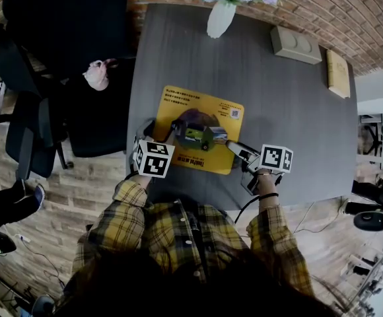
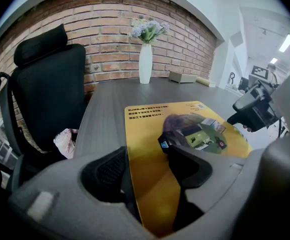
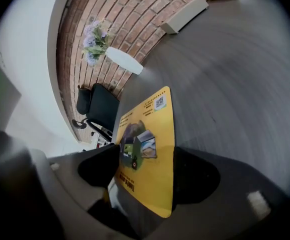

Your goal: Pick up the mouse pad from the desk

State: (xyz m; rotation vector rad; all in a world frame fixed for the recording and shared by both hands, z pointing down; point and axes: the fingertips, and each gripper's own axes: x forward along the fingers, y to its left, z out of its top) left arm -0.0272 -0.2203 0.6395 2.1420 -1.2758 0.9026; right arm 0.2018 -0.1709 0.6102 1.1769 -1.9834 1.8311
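Note:
A yellow mouse pad (image 1: 201, 114) with a printed picture lies on the grey desk (image 1: 290, 124), just ahead of me. My left gripper (image 1: 165, 129) is at the pad's near left corner. In the left gripper view the pad (image 2: 150, 134) runs down between the jaws, one under its edge and one on top, and the left gripper (image 2: 142, 154) is shut on it. My right gripper (image 1: 234, 147) is at the near right corner. There the pad (image 3: 150, 129) also passes between the jaws, and the right gripper (image 3: 145, 169) is shut on it. The pad's far end still rests on the desk.
A white vase (image 1: 221, 15) with pale flowers stands at the desk's far edge. A grey box (image 1: 296, 43) and a tan flat box (image 1: 338, 73) lie at the far right. A black office chair (image 1: 66, 25) holding a pink bundle (image 1: 97, 74) stands left of the desk.

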